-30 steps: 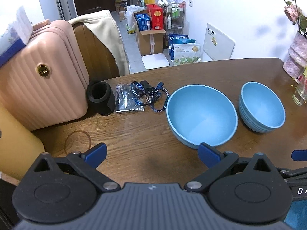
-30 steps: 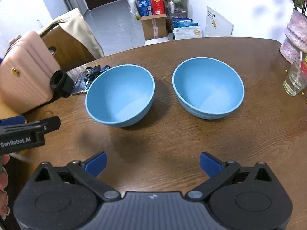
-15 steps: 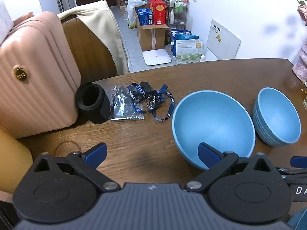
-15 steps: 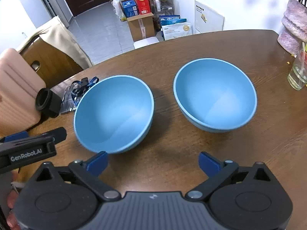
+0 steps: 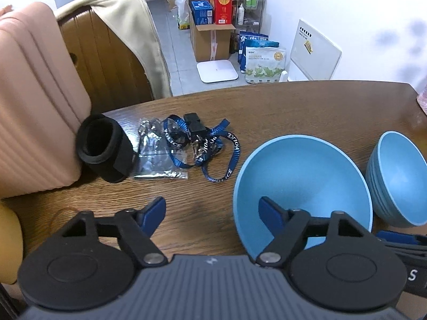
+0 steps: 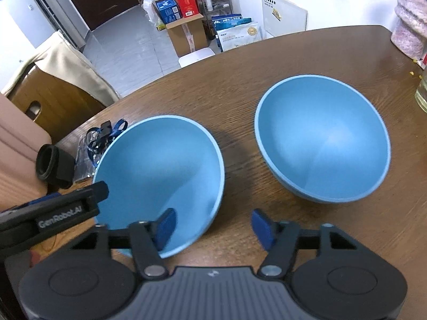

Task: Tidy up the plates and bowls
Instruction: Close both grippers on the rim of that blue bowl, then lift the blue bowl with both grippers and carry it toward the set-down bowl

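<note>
Two blue bowls stand side by side on the brown wooden table [image 6: 240, 80]. The left bowl [image 5: 301, 176] [image 6: 160, 170] has both grippers at its rim. My left gripper [image 5: 212, 206] straddles its left rim, with one finger inside the bowl and the other outside over the table. Its jaws are closing and the pads are clear of the wall. My right gripper [image 6: 213, 220] straddles the right rim the same way, also closing and not touching. The right bowl [image 6: 323, 138] [image 5: 400, 176] stands apart with ridges on its outer wall.
Left of the bowls lie a black fabric cuff [image 5: 104, 152], a clear plastic bag [image 5: 154, 157] and a blue lanyard [image 5: 202, 144]. A pink suitcase [image 5: 34, 106] and a chair with a beige cloth [image 5: 122, 26] stand past the table's left edge. A glass [image 6: 421, 96] and pink vase [image 6: 411, 29] are at far right.
Both grippers have come down and forward onto the left bowl. Their jaws have narrowed from wide open, and each now has the bowl's rim between its fingers.
</note>
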A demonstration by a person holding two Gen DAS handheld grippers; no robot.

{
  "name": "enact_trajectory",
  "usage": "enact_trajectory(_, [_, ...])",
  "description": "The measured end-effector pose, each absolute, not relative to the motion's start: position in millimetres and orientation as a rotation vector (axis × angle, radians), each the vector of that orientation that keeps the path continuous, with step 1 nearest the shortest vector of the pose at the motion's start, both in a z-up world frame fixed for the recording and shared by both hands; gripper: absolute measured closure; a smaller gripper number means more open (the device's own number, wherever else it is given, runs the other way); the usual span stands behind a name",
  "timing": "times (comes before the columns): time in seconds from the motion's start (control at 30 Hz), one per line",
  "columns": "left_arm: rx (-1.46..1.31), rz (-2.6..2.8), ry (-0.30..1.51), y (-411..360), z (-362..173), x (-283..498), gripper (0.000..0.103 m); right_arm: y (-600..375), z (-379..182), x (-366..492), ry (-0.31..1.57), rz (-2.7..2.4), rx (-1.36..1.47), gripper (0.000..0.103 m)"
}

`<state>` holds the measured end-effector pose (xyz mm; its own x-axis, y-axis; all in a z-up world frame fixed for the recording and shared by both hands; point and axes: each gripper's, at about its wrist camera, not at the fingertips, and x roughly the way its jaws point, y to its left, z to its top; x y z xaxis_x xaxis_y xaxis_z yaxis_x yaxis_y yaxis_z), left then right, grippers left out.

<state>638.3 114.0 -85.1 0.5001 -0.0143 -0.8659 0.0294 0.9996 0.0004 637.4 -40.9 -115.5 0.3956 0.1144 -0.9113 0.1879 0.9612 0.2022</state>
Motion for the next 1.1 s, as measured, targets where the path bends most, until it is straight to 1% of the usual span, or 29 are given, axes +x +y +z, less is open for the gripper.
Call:
enact_trajectory(0.07, [0.008,-0.027,1.054,112,-90,641,0.028,-39,-120,640,1.169,-0.050,0.291,0.052])
enact_trajectory(0.13, [0.000,-0.029,1.061,110,-95,644,0.035,-38,-124,643,1.170,-0.054,0.293,0.057])
enact_trajectory(0.2, [-0.005,-0.033,1.068,109,-99,646,0.039,-38,-128,646,1.169,-0.051,0.302,0.065])
enact_trajectory(0.27, [-0.005,-0.036,1.074,108,-104,648,0.043,-38,-132,649,1.168,-0.049,0.308,0.070])
enact_trajectory(0.3, [-0.008,-0.038,1.079,108,-106,649,0.048,-37,-133,650,1.167,-0.049,0.309,0.074])
enact_trajectory(0.37, [-0.014,-0.040,1.088,107,-109,650,0.056,-36,-137,652,1.170,-0.047,0.307,0.079])
enact_trajectory(0.4, [-0.017,-0.044,1.090,107,-111,650,0.062,-36,-138,652,1.172,-0.046,0.308,0.081])
enact_trajectory(0.43, [-0.021,-0.052,1.091,107,-112,650,0.073,-35,-139,653,1.173,-0.047,0.307,0.081])
enact_trajectory(0.5, [-0.034,-0.079,1.096,106,-114,651,0.083,-35,-141,654,1.174,-0.047,0.306,0.082])
enact_trajectory(0.53, [-0.035,-0.087,1.097,106,-115,650,0.086,-35,-141,654,1.170,-0.043,0.304,0.084])
enact_trajectory(0.57, [-0.033,-0.095,1.095,105,-115,650,0.087,-35,-141,653,1.166,-0.035,0.302,0.088])
enact_trajectory(1.1, [-0.024,-0.093,1.062,106,-103,637,0.087,-36,-136,641,1.144,-0.011,0.306,0.089])
